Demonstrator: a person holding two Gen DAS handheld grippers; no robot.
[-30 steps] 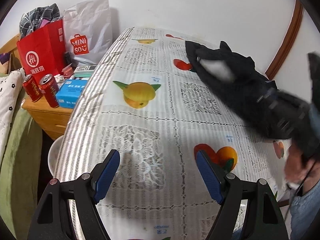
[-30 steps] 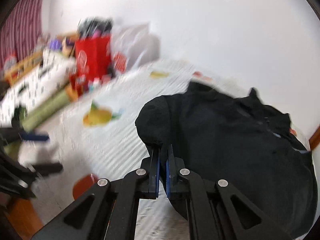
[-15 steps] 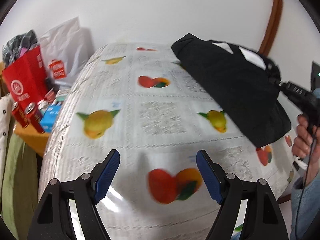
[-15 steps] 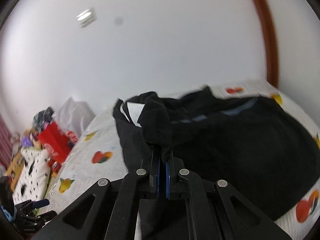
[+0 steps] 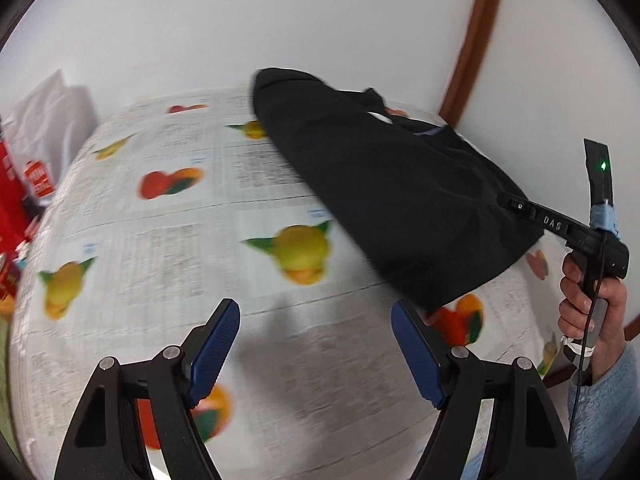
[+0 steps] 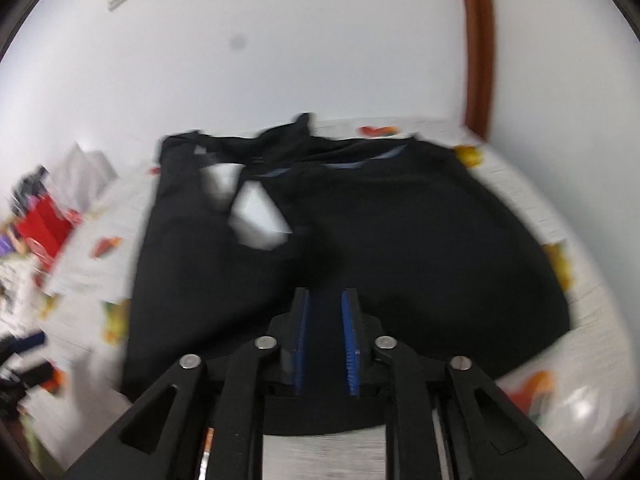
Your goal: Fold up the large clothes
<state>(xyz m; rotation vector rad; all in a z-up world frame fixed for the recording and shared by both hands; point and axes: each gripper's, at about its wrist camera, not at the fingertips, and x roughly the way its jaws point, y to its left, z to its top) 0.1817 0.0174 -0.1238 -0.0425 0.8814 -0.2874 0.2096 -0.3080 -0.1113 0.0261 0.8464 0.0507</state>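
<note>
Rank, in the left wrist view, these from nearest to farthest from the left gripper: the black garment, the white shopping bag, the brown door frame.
From the left gripper, open over the tablecloth:
1. Black garment, ahead and to the right, lying on the table.
2. White shopping bag, far left, beyond the table's edge.
3. Brown door frame, upper right, against the back wall.

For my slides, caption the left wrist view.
Open left gripper over fruit-print tablecloth; right gripper at black garment.
</note>
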